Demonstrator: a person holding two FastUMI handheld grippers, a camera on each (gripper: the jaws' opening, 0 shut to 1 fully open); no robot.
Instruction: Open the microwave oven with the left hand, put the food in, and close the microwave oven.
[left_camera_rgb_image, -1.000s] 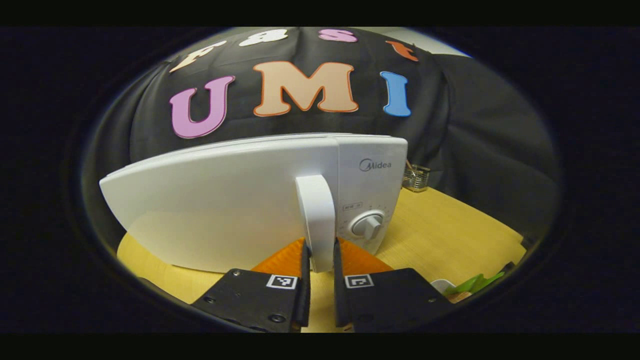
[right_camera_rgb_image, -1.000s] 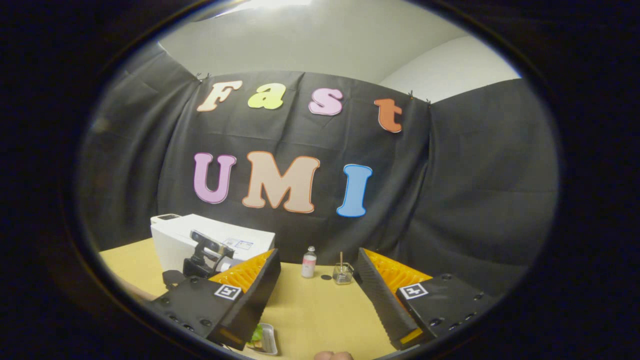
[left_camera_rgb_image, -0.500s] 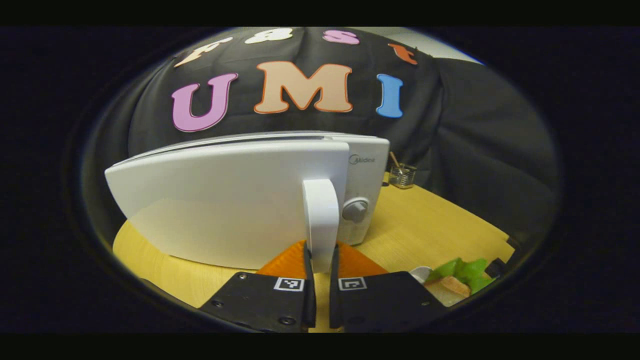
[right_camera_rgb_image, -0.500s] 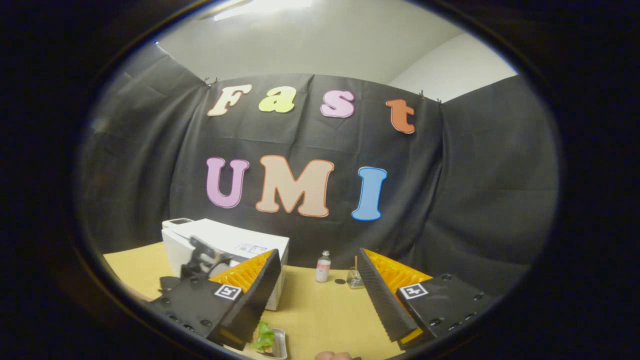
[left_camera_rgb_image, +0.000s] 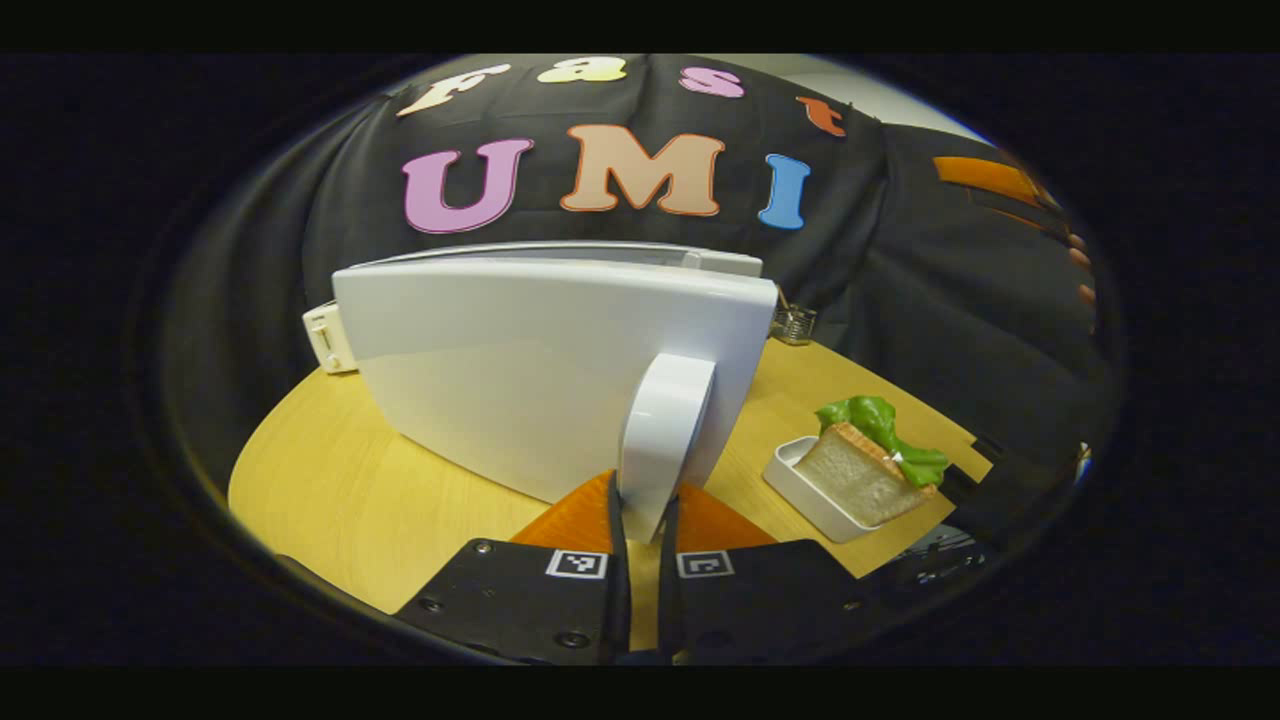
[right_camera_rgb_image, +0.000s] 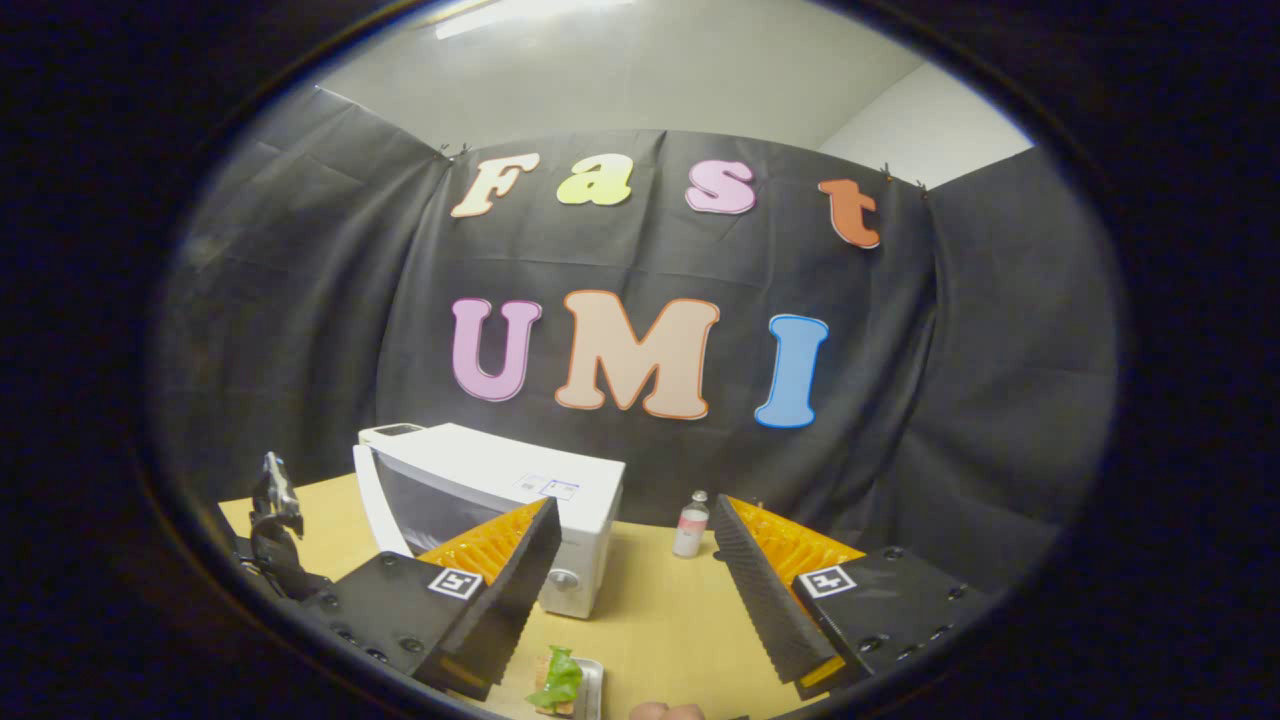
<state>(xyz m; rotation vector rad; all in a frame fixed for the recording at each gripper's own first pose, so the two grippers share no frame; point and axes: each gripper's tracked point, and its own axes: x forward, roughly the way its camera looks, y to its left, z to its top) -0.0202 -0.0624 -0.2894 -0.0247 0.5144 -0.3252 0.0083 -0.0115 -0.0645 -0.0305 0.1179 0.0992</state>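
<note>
Left gripper has both fingers pinched on the smooth curved white door handle, hiding its lower end. The glossy microwave door stands swung out, so the cavity's hidden in the left gripper view. Sandwich, bread and lettuce in a small white tray, sits on the wooden table right of the door. Right gripper hangs wide apart, ridged pads bare, above the table near the microwave.

No readable text right now: sticker on microwave top, just beyond the fingers, too small to read; square markers on finger mounts are patterns only.
</note>
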